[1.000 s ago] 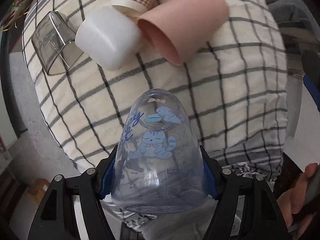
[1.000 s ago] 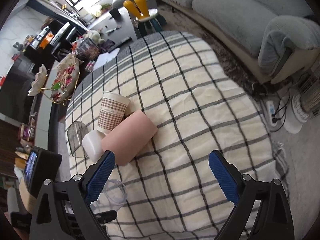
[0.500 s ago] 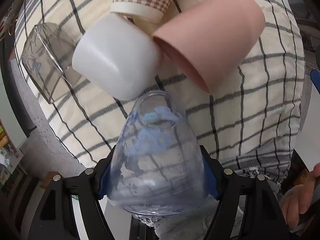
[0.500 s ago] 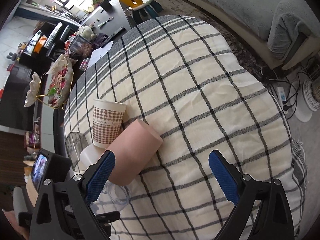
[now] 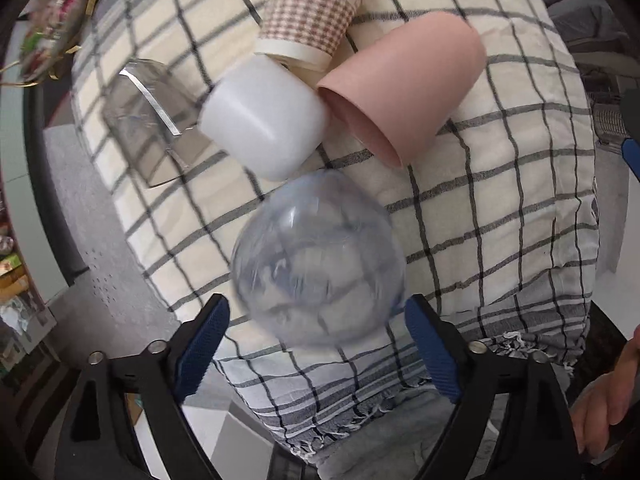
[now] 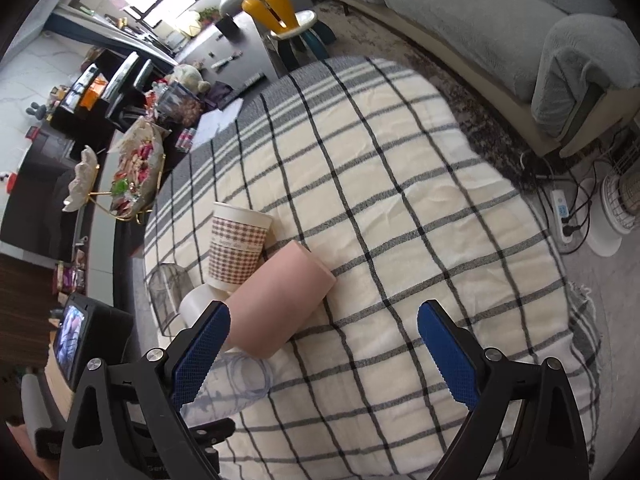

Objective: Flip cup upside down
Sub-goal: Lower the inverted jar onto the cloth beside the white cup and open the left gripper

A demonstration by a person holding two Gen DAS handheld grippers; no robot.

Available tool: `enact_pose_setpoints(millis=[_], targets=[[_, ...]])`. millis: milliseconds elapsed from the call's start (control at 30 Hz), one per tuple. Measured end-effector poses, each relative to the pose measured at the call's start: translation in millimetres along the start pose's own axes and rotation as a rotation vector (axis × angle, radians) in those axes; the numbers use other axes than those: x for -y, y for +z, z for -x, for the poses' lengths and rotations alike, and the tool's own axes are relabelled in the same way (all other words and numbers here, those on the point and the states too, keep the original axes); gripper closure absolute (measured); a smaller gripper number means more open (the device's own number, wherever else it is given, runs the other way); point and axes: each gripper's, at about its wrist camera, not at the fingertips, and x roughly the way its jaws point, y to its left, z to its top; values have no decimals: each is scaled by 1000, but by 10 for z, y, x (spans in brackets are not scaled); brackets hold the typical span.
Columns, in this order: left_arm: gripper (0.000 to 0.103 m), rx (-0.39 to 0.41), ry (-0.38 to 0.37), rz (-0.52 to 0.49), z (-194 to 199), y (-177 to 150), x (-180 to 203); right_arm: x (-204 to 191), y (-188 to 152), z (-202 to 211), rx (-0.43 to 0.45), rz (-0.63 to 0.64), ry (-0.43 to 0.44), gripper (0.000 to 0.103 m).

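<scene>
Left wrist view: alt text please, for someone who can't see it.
A blurred clear blue-tinted cup sits on a checked cloth just ahead of the open left gripper, base towards the camera. Beyond it lie a white cup, a pink cup and a clear glass on their sides, beside a checked paper cup.

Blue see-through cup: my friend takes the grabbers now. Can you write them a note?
Left gripper: jaws apart around the blurred blue see-through plastic cup; pads look clear of it.
Right gripper: open, empty, over the checked tablecloth.
Cup is near the cloth's edge, by the tipped-over pink cup.
Left to do: check it stands upside down; blur hides that.
</scene>
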Motion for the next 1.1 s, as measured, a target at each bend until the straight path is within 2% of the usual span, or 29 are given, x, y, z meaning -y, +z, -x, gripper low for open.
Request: enact_pose_setpoints(millis=[67,200,467,633,800,900,1100], targets=[[11,63,14,12,125,-158,-2,-40,-57,164,35,30,-3,8],[11,178,-20,70,290,-474,-17,-107,-203,444,105,89,-15,8],[11,472,-23,192,426,-1116,-9,-168,-576,771,209,198,-3,8],[11,661,9,246,512,-1455,28,-219,-832,909,275,284,-16,8],[11,836,55,329,557,-1735,15,-251,-1036,1097,382,351,-45,8],[11,918,84,379,537,-1885,-3,-282,-1155,1187,446,386,-63,8],[11,1023,81,482,431,-2158,-41,-337,-1422,1283,552,449,-96,8]])
